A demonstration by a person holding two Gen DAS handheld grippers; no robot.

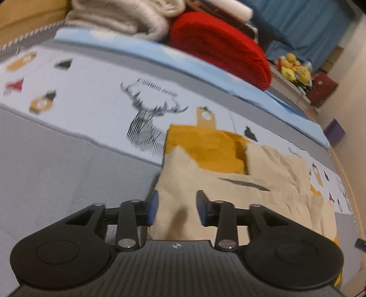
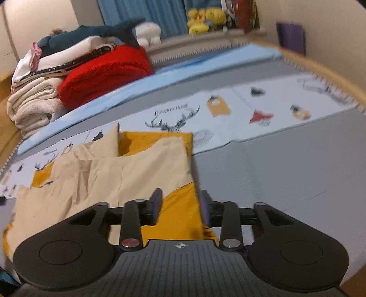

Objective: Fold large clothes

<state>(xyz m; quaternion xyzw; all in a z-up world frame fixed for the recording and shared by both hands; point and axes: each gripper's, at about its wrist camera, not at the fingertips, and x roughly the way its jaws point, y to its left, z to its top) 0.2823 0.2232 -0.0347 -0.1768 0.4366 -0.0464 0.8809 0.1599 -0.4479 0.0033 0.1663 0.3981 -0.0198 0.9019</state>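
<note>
A large garment in beige and mustard yellow [image 1: 251, 182] lies partly folded on the bed, its beige layers over the mustard part. In the left wrist view my left gripper [image 1: 177, 205] hangs over the garment's near left corner. Its blue-padded jaws stand apart, with beige cloth showing below the gap and nothing pinched. In the right wrist view the same garment [image 2: 128, 178] spreads to the left. My right gripper [image 2: 180, 206] is over its near right mustard corner. Its jaws stand apart, and the pads do not press on the cloth.
The bed carries a grey cover [image 2: 274, 171] and a white sheet printed with a deer [image 1: 146, 123]. At the far side are a folded red blanket [image 1: 217, 43], cream towels [image 2: 32, 107], stacked clothes under a dark shark plush [image 2: 96, 34], and yellow plush toys [image 2: 205, 18].
</note>
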